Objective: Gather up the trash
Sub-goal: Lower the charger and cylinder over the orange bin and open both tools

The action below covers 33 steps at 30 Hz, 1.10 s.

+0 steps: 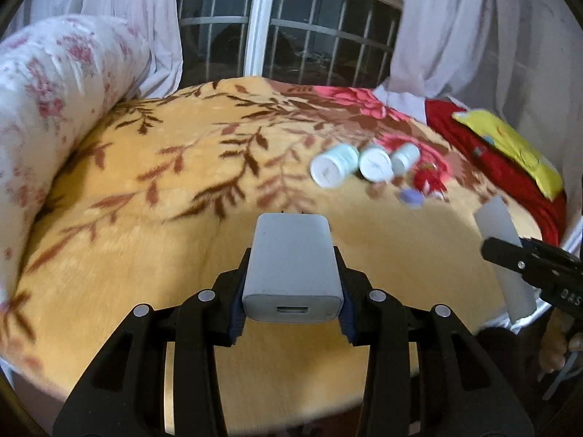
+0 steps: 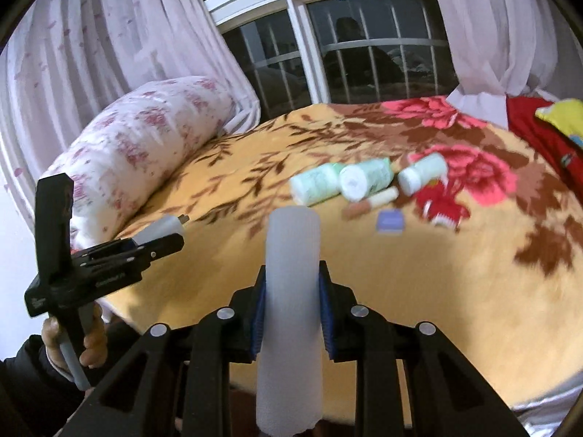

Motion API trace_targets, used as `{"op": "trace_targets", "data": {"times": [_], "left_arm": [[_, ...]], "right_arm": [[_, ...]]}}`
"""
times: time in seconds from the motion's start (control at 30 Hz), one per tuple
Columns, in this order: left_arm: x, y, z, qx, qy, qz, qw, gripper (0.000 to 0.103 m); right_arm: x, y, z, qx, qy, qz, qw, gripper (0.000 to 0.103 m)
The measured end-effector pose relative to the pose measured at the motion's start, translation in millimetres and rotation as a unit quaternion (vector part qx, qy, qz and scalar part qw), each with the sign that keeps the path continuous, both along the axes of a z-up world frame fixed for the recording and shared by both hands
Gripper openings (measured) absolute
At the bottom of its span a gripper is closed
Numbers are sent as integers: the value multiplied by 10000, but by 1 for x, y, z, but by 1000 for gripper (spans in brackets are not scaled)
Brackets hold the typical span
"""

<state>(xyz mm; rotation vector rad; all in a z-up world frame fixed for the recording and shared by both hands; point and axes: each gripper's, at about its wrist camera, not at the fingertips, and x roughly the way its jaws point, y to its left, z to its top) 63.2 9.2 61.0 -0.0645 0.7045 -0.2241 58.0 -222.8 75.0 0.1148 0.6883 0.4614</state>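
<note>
My left gripper is shut on a white USB charger, prongs pointing away, held above the near part of the bed. My right gripper is shut on a translucent white tube that stands upright between the blue pads. On the orange floral blanket lie three white bottles on their sides, a small purple piece, a pinkish stick and a red-and-white packet. Each view shows the other gripper: the right one, the left one.
A floral pillow roll lies along the bed's left side. Red cloth with a yellow item sits at the right edge. Curtains and a barred window stand behind the bed. A person's hand grips the left tool's handle.
</note>
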Motion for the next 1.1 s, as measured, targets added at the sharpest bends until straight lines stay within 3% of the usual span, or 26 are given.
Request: {"op": "trace_targets", "data": {"times": [0.2,0.37,0.5,0.67,1.1], "left_arm": [[-54,-5,-16,284,245,78,9993,39],[-88,-8,-41,343,550,202,9977,39],[-106,-14,-69,408,953,210,9944,39],[-118,-22,-106,583,1635,116,9847,39],[-103,-32,-150,931,2383,-28,9667,39]], "right_arm": [[-44,9,-10,102,83,109,9999,26],[-79,10,-26,307,402,46,9987,26],[-109,20,-50,41,659,45,9978,27],[-130,27,-89,-115,1363,184,9904,27],[-117,43,-139,-504,2328,302,9707,27]]}}
